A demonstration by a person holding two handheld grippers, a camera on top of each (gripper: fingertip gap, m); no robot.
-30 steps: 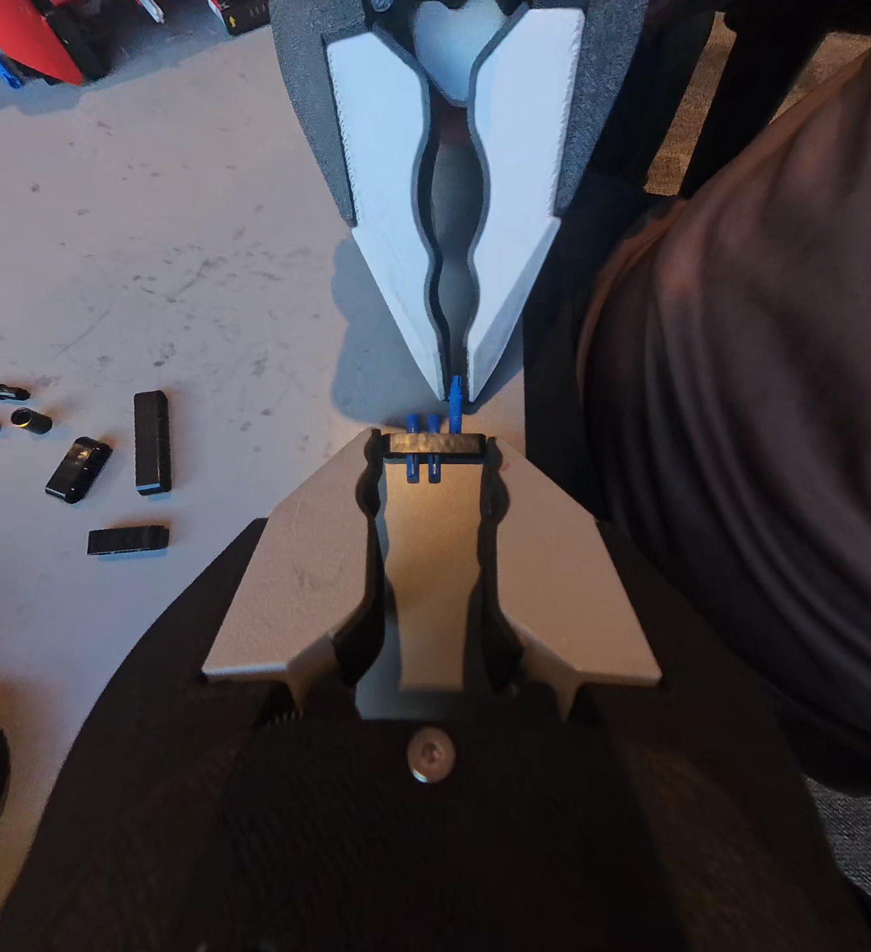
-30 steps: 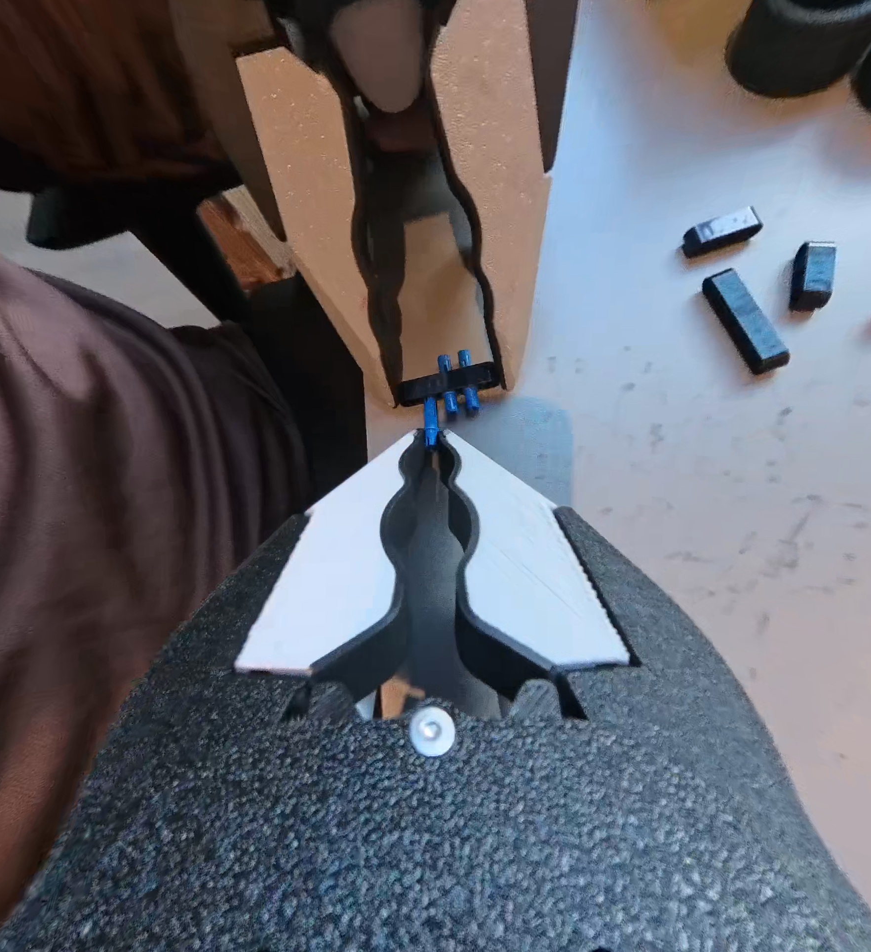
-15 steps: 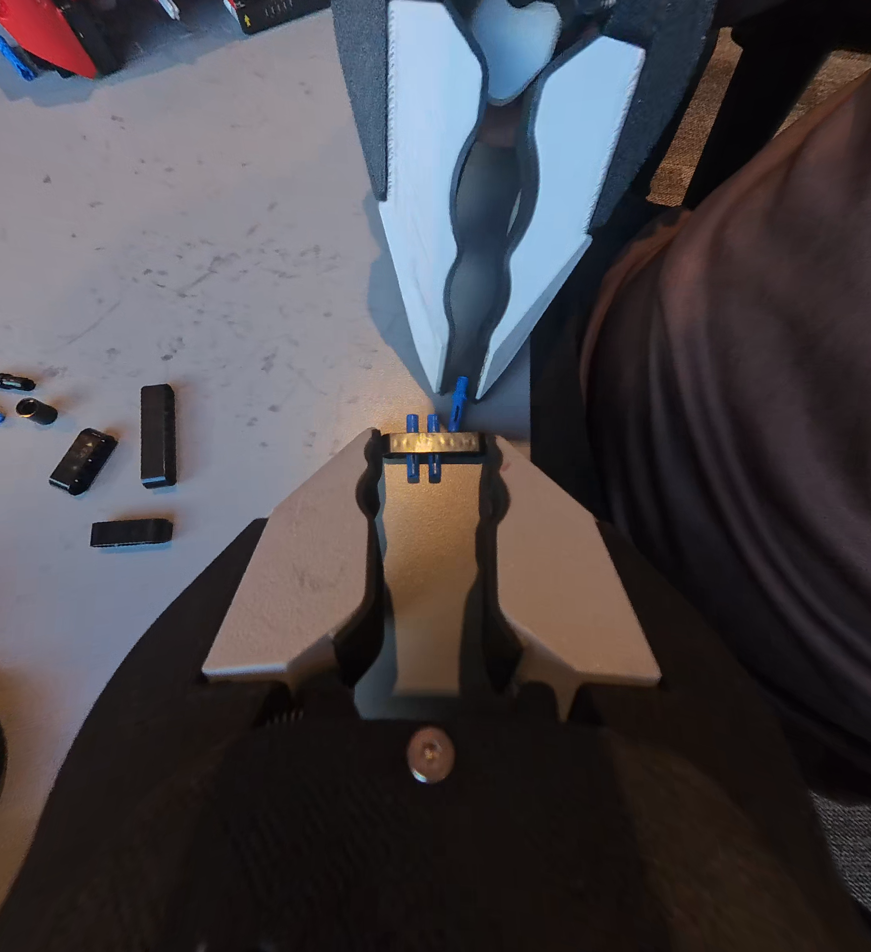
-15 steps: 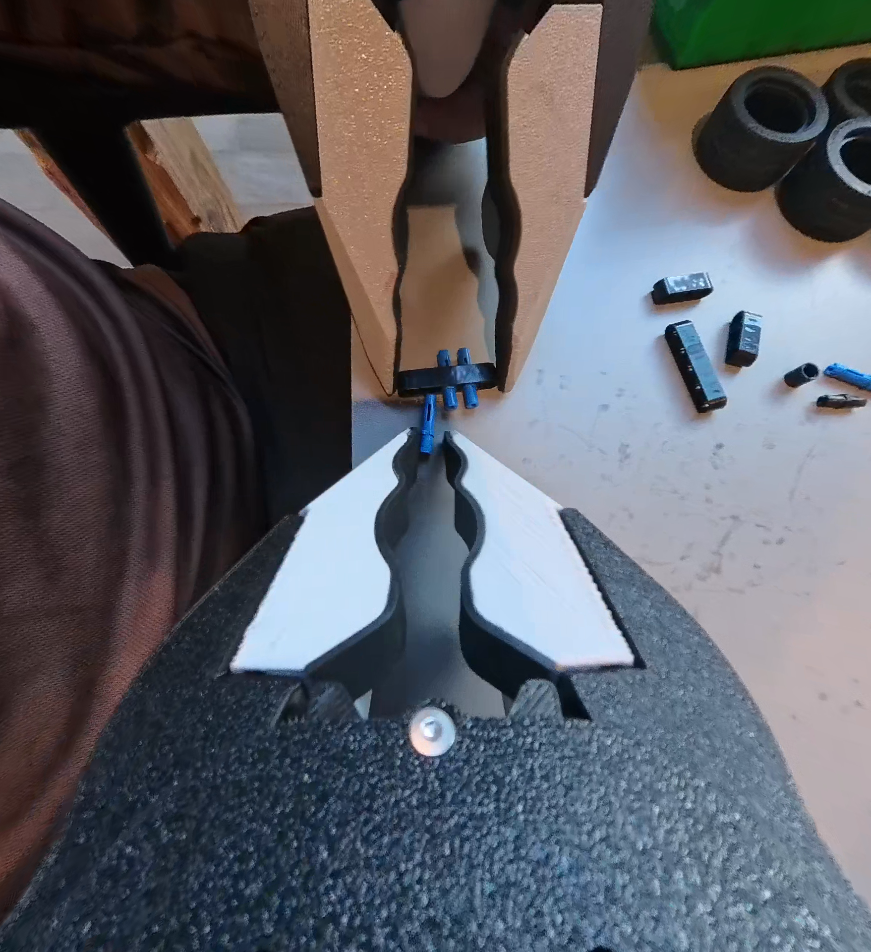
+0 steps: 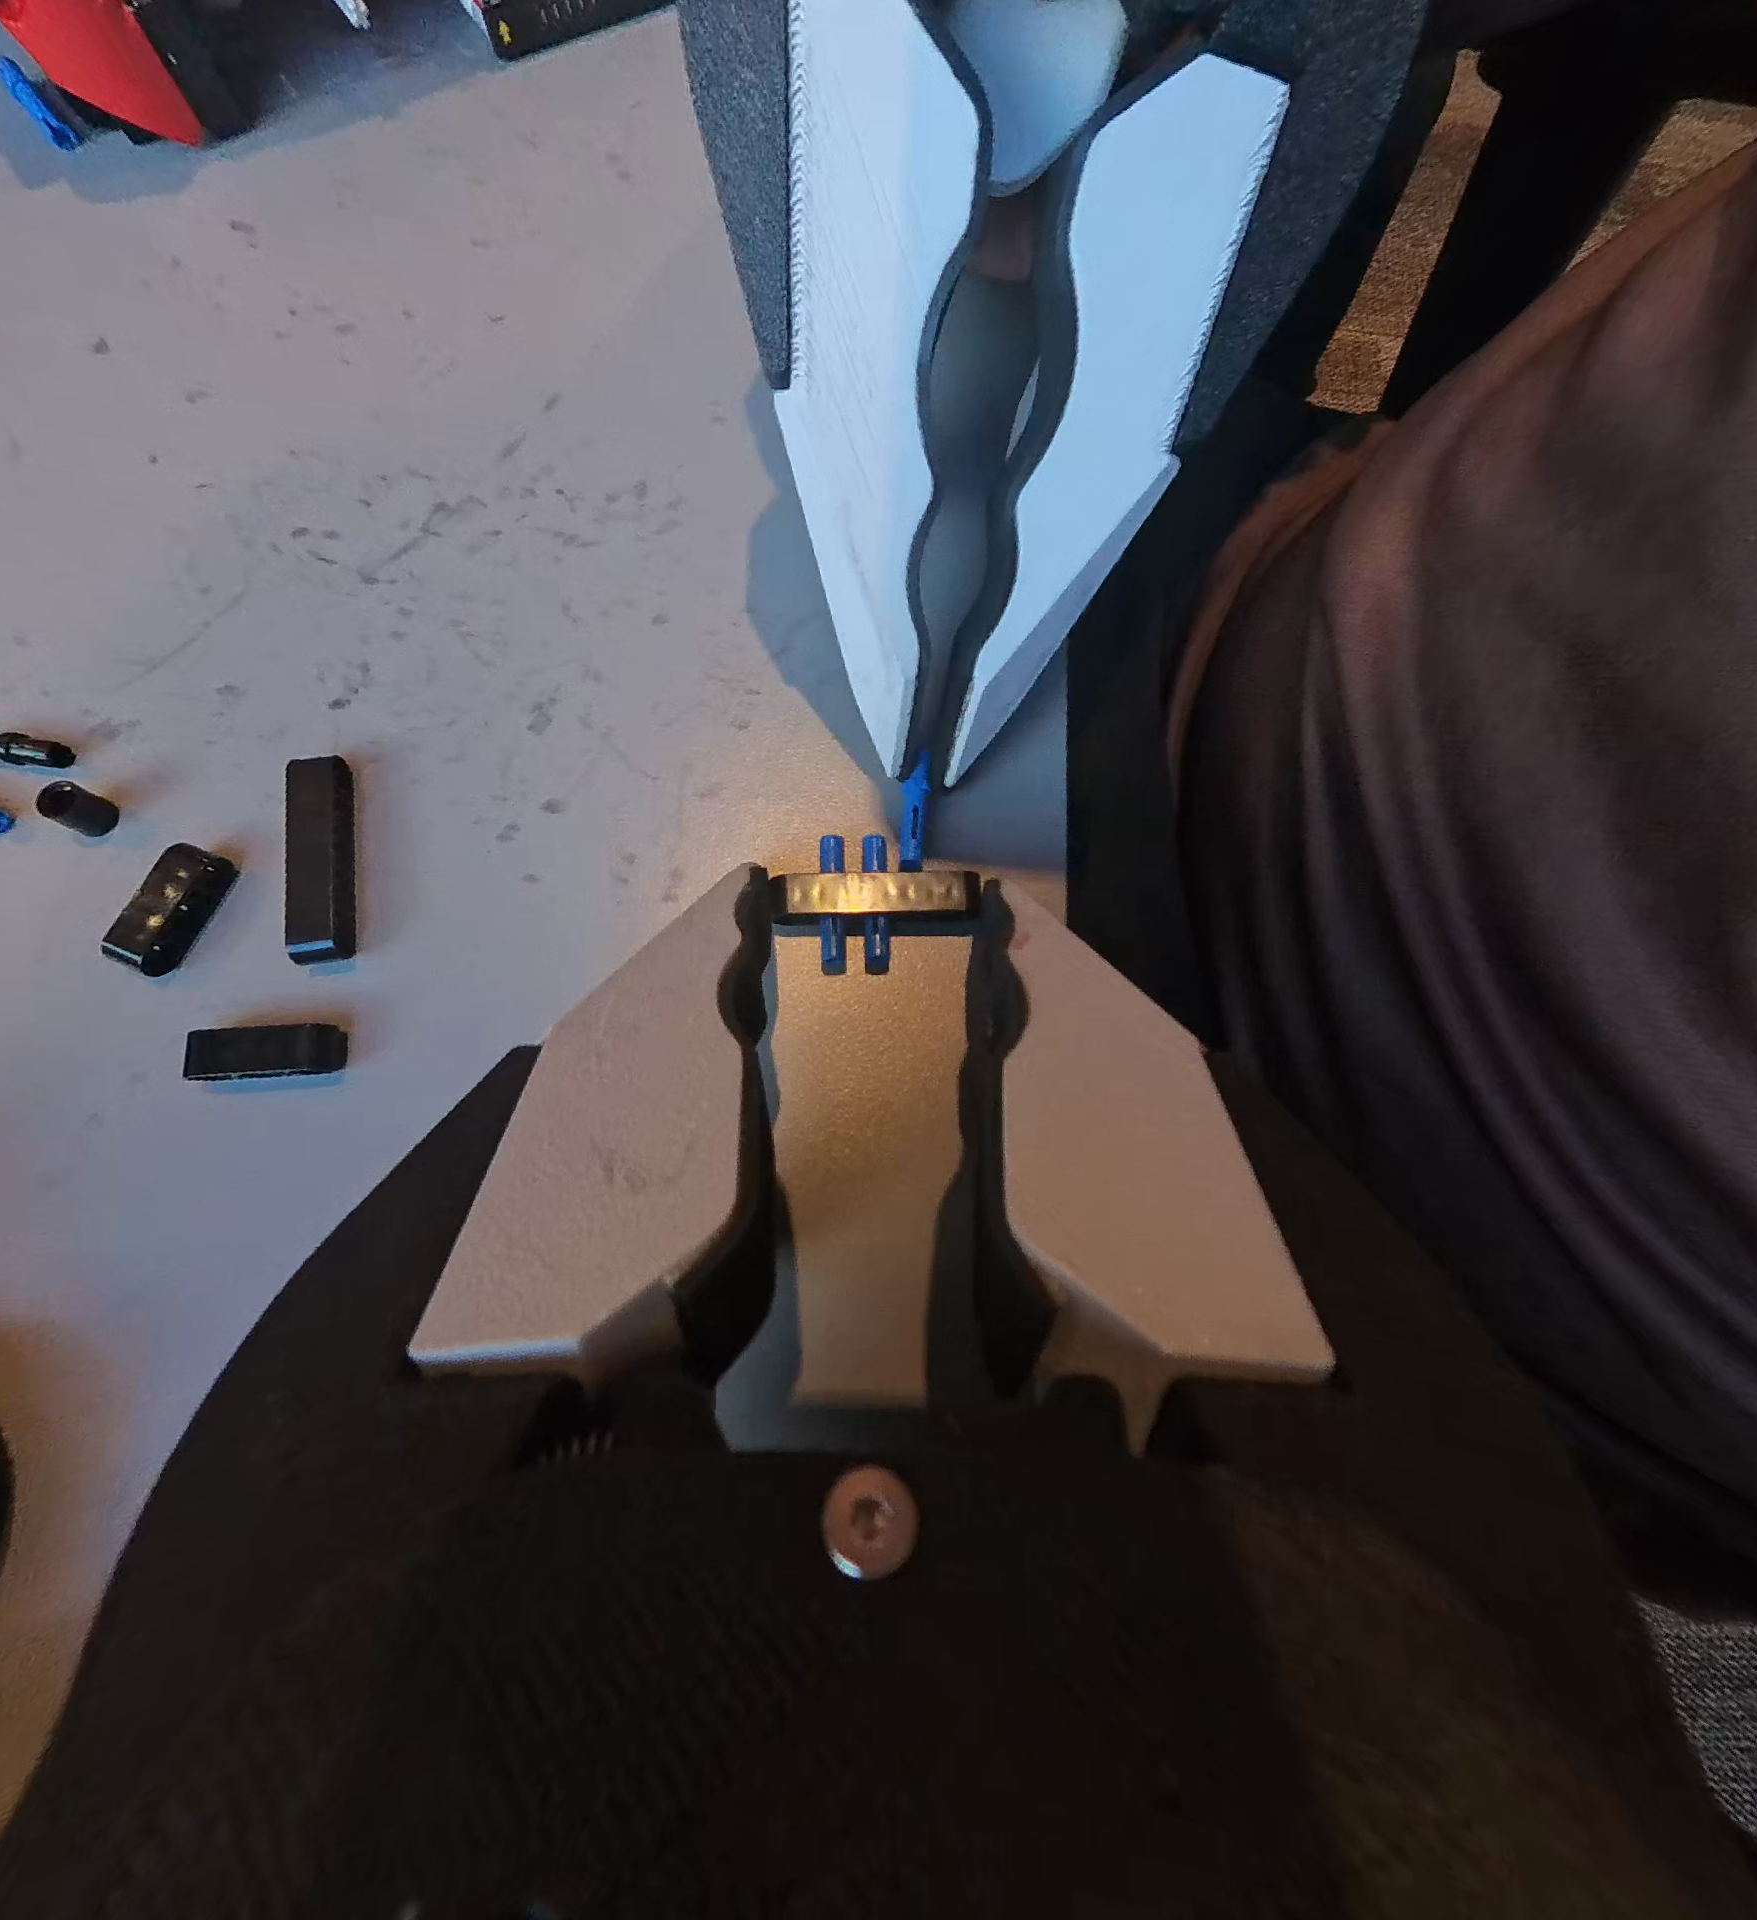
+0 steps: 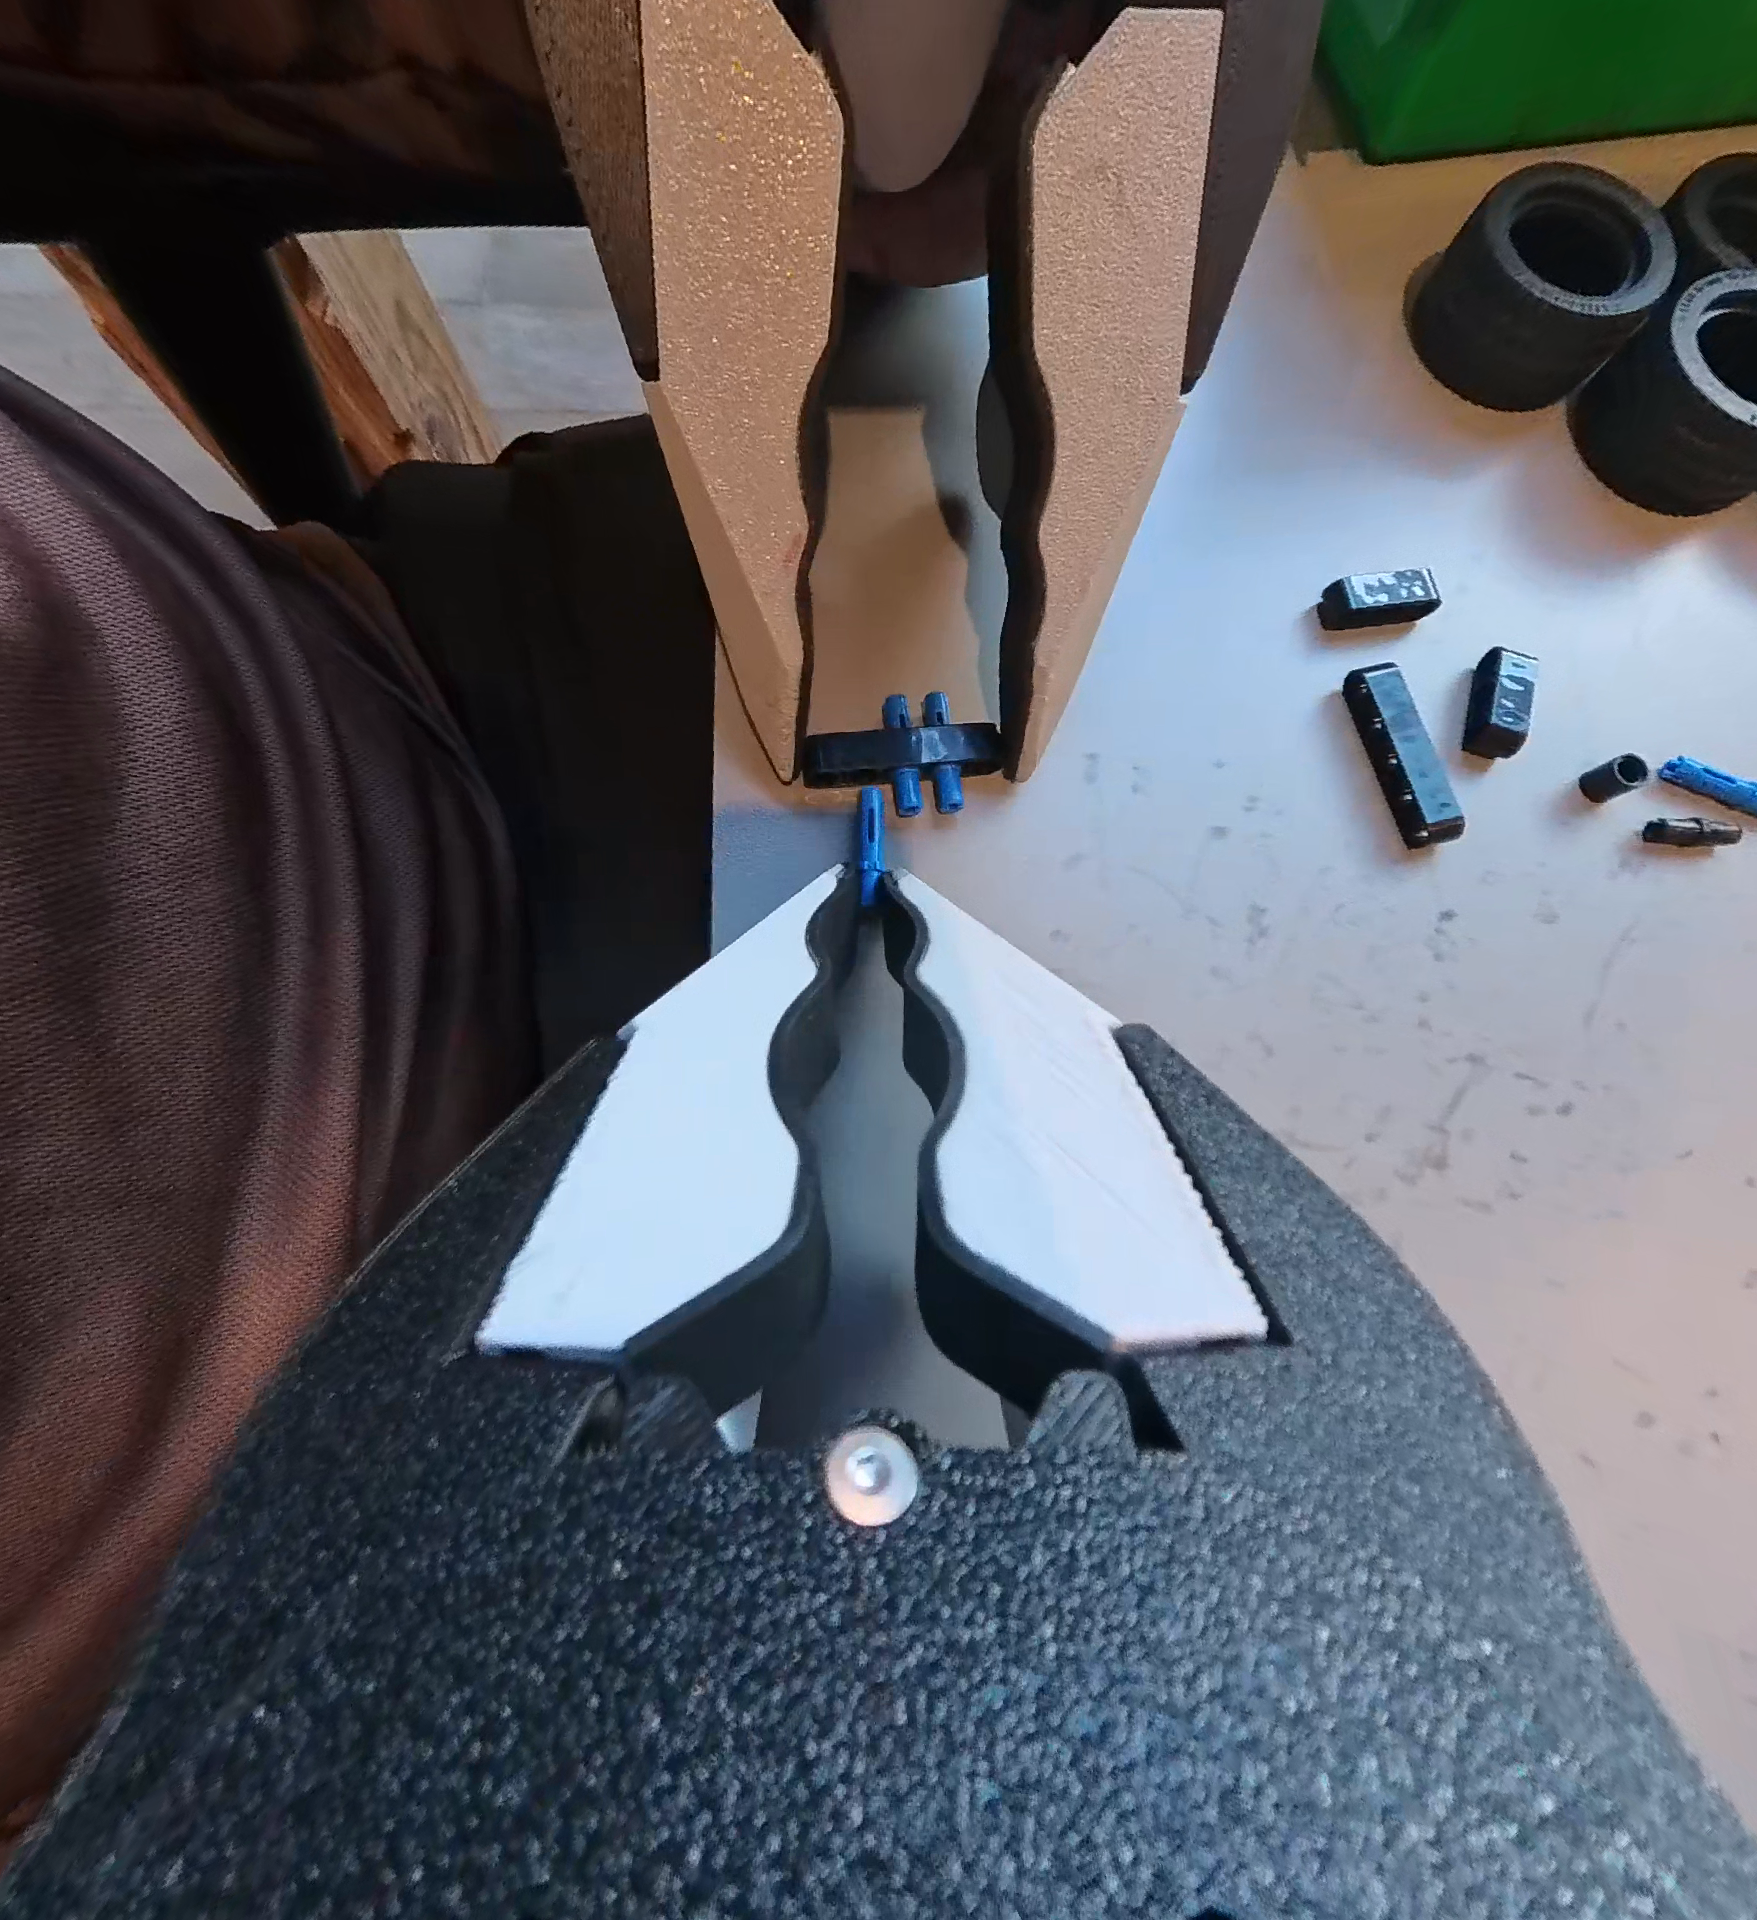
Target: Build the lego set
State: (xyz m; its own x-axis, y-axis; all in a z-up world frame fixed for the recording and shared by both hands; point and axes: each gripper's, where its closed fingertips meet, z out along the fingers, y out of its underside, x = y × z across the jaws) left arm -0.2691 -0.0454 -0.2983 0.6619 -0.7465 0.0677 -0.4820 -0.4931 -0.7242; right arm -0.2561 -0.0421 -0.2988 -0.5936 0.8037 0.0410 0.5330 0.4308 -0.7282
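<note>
Blue pin, pinched in right claw, has neared black beam; left claw clamps beam.

Perhaps a workshop: scuffed table, loose tyres.

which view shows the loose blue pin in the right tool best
The right wrist view: the blue pin sticks out of the right tool nearly full length, aimed at the black beam. The left wrist view shows it farther off.

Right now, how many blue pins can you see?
4, perhaps 5: two in the black beam, one in the right gripper, one loose on the table; the blue piece by the red part is unclear.
</note>
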